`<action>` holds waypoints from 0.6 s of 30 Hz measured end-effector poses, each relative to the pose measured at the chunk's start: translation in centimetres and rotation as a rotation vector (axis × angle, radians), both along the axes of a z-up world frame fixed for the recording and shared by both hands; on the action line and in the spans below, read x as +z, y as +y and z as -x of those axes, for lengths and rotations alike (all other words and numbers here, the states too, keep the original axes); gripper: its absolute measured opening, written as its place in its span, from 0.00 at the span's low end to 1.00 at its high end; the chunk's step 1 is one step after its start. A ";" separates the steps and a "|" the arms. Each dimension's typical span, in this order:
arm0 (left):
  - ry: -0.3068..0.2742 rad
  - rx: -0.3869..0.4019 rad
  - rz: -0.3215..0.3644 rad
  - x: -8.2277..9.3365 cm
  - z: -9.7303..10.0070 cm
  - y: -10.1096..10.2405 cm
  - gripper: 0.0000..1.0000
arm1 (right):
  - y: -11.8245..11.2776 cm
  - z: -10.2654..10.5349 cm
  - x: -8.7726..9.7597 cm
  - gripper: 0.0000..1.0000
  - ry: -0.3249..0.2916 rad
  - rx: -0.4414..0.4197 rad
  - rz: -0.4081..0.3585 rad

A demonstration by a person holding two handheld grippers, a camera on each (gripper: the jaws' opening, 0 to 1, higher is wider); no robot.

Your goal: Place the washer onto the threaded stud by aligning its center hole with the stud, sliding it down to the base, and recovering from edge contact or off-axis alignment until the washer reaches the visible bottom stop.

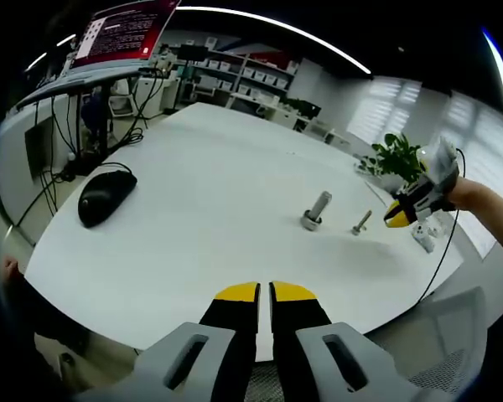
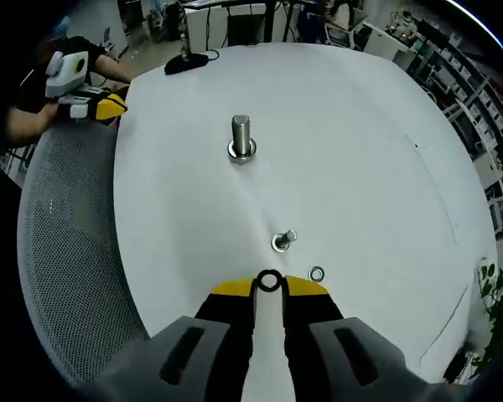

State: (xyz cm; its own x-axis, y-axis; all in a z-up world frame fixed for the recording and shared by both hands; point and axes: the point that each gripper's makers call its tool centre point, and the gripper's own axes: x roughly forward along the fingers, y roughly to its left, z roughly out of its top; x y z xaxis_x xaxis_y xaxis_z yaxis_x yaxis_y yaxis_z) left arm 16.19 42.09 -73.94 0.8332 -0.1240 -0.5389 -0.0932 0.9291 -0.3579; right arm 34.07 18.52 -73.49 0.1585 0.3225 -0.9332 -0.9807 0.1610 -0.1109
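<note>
A large threaded stud (image 2: 241, 136) stands upright on the white table (image 2: 360, 151), with a smaller stud (image 2: 283, 241) nearer to me. My right gripper (image 2: 269, 287) is shut on a small metal washer (image 2: 269, 280), held edge-on at the jaw tips just short of the small stud. A second washer (image 2: 317, 274) lies flat beside it. In the left gripper view the large stud (image 1: 317, 209) and small stud (image 1: 361, 222) stand mid-table, with the right gripper (image 1: 407, 209) beyond them. My left gripper (image 1: 264, 292) is shut on nothing above the table's near edge.
A black mouse (image 1: 106, 195) lies at the left of the table (image 1: 193, 234), with cables and a red monitor (image 1: 121, 29) behind. A potted plant (image 1: 394, 155) stands at the far right. A grey mesh chair (image 2: 63, 251) sits against the table edge.
</note>
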 end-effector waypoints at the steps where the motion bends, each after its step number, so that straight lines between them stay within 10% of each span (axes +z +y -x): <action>1: 0.000 -0.001 -0.001 0.0 0.0 0.0 0.02 | 0.2 -0.1 0.1 0.13 -0.011 0.024 0.001; 18: -0.006 -0.003 0.002 0.1 0.0 0.0 0.02 | 2.4 -2.2 -0.1 0.13 -0.037 0.059 0.014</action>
State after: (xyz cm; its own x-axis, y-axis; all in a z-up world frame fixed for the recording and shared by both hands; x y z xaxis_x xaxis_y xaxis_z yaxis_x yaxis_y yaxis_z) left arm 16.22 42.06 -73.85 0.8360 -0.1274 -0.5337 -0.0884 0.9287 -0.3602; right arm 36.31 20.89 -73.57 0.1742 0.3195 -0.9314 -0.9836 0.1009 -0.1494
